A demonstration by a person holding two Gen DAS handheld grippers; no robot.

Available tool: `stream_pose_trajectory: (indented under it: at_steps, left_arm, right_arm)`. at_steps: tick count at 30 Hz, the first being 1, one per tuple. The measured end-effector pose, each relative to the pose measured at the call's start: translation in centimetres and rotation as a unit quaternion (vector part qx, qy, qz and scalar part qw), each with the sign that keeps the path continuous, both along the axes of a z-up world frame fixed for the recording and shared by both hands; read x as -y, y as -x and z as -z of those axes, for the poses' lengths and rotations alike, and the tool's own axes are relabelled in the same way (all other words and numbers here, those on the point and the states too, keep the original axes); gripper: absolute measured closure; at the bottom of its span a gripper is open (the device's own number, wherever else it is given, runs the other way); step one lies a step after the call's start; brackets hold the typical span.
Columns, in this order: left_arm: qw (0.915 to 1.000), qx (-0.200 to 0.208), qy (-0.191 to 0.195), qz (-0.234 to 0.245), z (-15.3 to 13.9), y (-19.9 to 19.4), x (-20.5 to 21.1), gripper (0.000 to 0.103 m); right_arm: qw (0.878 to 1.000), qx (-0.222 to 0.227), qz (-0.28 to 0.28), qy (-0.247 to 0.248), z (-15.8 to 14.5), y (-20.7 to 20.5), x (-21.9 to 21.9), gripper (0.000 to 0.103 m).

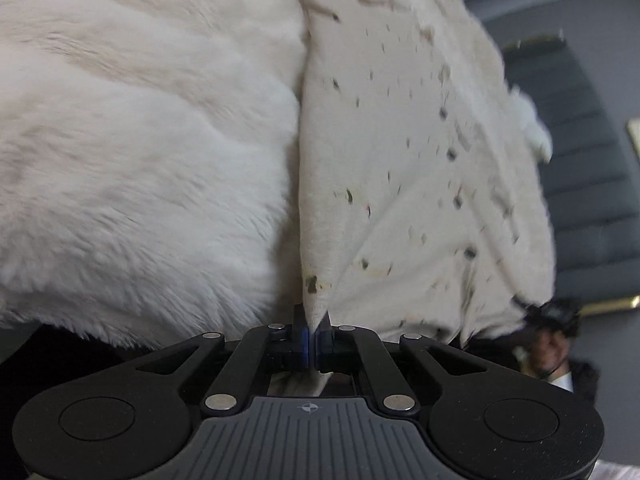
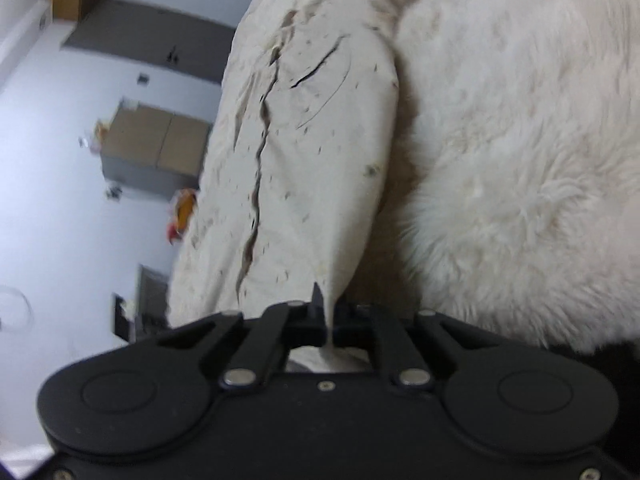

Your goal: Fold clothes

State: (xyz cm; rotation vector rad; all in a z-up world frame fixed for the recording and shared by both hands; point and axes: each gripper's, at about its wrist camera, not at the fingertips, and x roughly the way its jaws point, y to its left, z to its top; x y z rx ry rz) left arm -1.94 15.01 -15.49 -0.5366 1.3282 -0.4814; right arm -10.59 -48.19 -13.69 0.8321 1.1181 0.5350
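Observation:
A cream garment with small dark specks (image 1: 420, 152) hangs stretched in front of both cameras; it also shows in the right wrist view (image 2: 312, 152), with a dark seam line down it. My left gripper (image 1: 312, 330) is shut on a corner of the garment. My right gripper (image 2: 330, 320) is shut on another pinched edge of it. The other gripper (image 1: 554, 316) and the hand holding it show at the garment's far right corner in the left wrist view.
A white fluffy fur surface (image 1: 132, 140) lies beside the garment, and also fills the right side of the right wrist view (image 2: 520, 160). A dark padded seat (image 1: 580, 184) is to the right. A white wall and brown cabinet (image 2: 156, 148) are behind.

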Motion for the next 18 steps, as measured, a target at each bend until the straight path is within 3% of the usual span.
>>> stream_pose_trajectory:
  at_steps: [2, 3, 5, 6, 7, 11, 12, 15, 18]
  left_arm:
    - [0.9999, 0.008, -0.012, -0.001, -0.4, -0.3, -0.2, 0.095]
    - [0.9998, 0.011, -0.018, -0.001, -0.6, -0.4, -0.4, 0.092]
    - [0.9993, 0.029, -0.022, -0.009, -1.6, -0.7, -1.3, 0.077]
    - [0.9988, 0.041, -0.022, -0.015, -2.3, -0.9, -1.9, 0.067]
    - [0.9983, 0.051, -0.023, -0.020, -2.8, -1.1, -2.4, 0.060]
    - [0.9920, 0.097, -0.010, -0.081, -4.7, -3.2, -5.5, 0.056]
    - [0.9898, 0.107, -0.011, -0.094, -4.9, -3.7, -5.6, 0.055]
    - [0.9818, 0.137, -0.009, -0.131, -5.5, -6.1, -5.1, 0.052]
    - [0.9800, 0.146, -0.009, -0.135, -5.2, -8.7, -2.3, 0.051]
  right_arm:
    - [0.990, -0.019, -0.043, 0.130, -0.8, -0.1, -1.8, 0.102]
    - [0.987, -0.021, -0.048, 0.150, -1.0, 0.1, -1.9, 0.099]
    - [0.985, -0.006, -0.041, 0.166, -1.8, 0.1, -1.8, 0.095]
    - [0.984, 0.003, -0.038, 0.173, -2.3, 0.1, -1.7, 0.088]
    - [0.986, 0.017, -0.017, 0.162, -2.8, 0.0, -1.2, 0.080]
    - [0.984, 0.058, 0.064, 0.154, -3.4, -1.2, -0.4, 0.075]
    - [0.982, 0.064, 0.090, 0.153, -3.2, -1.6, -0.2, 0.069]
    - [0.978, 0.068, 0.150, 0.131, -2.3, -2.7, 1.1, 0.065]
    - [0.966, 0.062, 0.231, 0.095, -0.2, -4.0, 3.6, 0.064]
